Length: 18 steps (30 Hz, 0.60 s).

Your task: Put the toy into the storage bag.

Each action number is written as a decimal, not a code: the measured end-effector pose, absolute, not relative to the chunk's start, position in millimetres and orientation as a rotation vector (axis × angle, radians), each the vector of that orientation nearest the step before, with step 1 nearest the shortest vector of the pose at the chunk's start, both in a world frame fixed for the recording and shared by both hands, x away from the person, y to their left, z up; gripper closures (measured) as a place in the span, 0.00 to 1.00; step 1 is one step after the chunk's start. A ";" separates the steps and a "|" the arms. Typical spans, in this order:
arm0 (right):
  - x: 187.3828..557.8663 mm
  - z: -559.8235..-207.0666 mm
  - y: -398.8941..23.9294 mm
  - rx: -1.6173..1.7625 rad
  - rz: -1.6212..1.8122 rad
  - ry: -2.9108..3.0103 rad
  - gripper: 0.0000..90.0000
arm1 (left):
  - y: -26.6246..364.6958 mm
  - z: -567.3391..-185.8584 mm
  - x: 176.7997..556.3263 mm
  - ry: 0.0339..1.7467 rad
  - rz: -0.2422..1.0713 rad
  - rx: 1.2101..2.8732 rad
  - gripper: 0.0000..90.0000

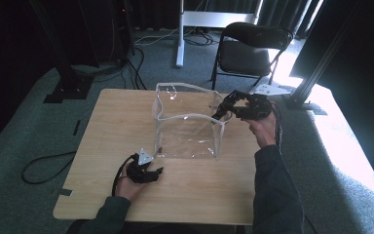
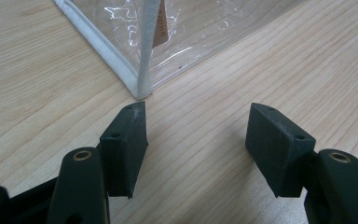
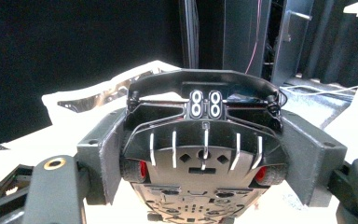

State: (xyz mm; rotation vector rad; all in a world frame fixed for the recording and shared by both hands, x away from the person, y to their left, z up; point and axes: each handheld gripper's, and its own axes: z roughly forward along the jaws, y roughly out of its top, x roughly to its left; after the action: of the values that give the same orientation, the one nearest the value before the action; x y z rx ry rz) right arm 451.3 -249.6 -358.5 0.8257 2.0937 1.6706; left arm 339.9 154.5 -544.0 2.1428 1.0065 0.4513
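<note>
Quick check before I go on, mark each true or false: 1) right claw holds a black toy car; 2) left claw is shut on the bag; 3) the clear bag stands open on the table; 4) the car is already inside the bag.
1) True: the right claw is shut on the black toy car.
2) False: the left claw is open, just short of the clear bag corner.
3) True: the bag stands open on the table.
4) False: the car is held at the bag's rim.
</note>
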 end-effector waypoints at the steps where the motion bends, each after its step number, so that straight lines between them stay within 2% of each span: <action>1: 451.5 -360.1 -250.1 0.830 1.671 2.096 0.27 | 154.4 -544.0 339.9 1.007 0.451 2.143 0.43; 18: 460.9 -388.6 -255.2 0.906 1.647 2.174 0.27 | 152.7 -544.1 340.5 1.013 0.450 2.139 0.43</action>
State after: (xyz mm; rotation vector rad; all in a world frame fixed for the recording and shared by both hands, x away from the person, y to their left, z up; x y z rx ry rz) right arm 460.9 -255.2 -388.6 0.9057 2.1738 1.6473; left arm 340.5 152.7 -544.1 2.1392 1.0126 0.4500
